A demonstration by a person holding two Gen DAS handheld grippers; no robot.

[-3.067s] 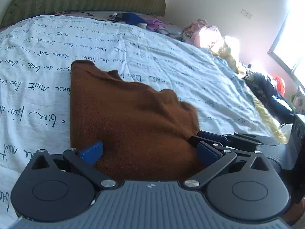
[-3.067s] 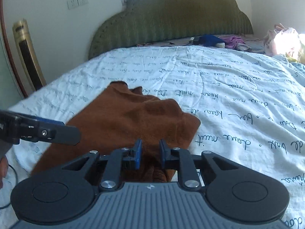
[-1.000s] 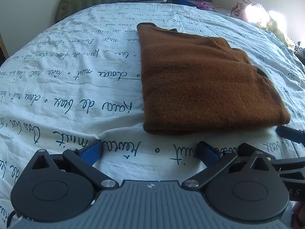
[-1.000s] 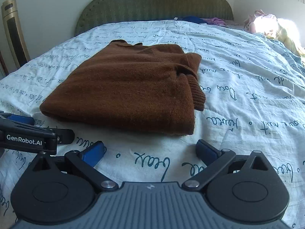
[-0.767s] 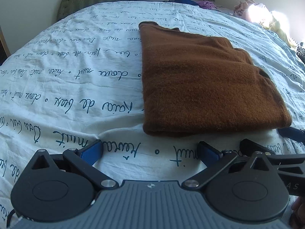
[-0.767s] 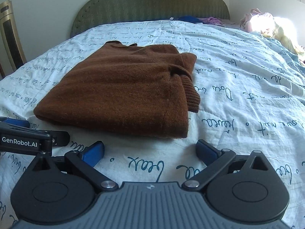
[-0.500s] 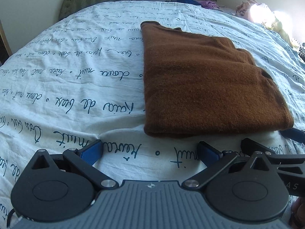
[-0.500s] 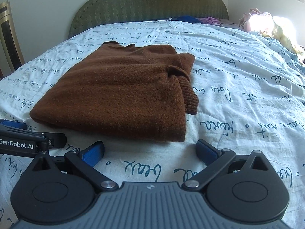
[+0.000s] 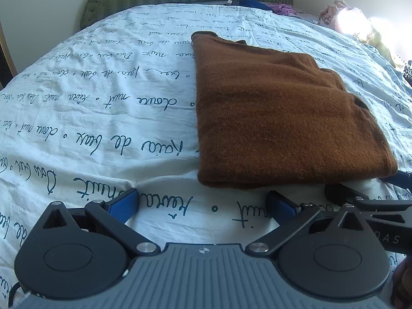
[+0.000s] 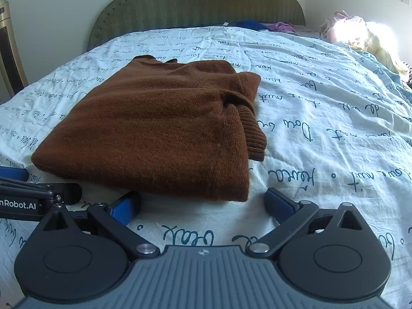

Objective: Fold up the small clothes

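A brown knitted sweater (image 9: 280,113) lies folded flat on the bed; it also shows in the right wrist view (image 10: 164,126), with a ribbed cuff (image 10: 253,136) sticking out at its right side. My left gripper (image 9: 203,203) is open and empty, just short of the sweater's near edge and to its left. My right gripper (image 10: 202,202) is open and empty, just in front of the sweater's near edge. Each gripper's fingers show at the edge of the other's view.
The bed is covered by a pale blue sheet (image 9: 108,103) with dark script. A green headboard (image 10: 198,2) stands at the far end. Loose clothes (image 10: 355,31) lie piled at the far right. A chair (image 10: 7,51) stands at the left.
Both grippers have crept slightly closer to the sweater's near edge and stayed open. Three seconds ago the right gripper was shut on the sweater; it has since let go.
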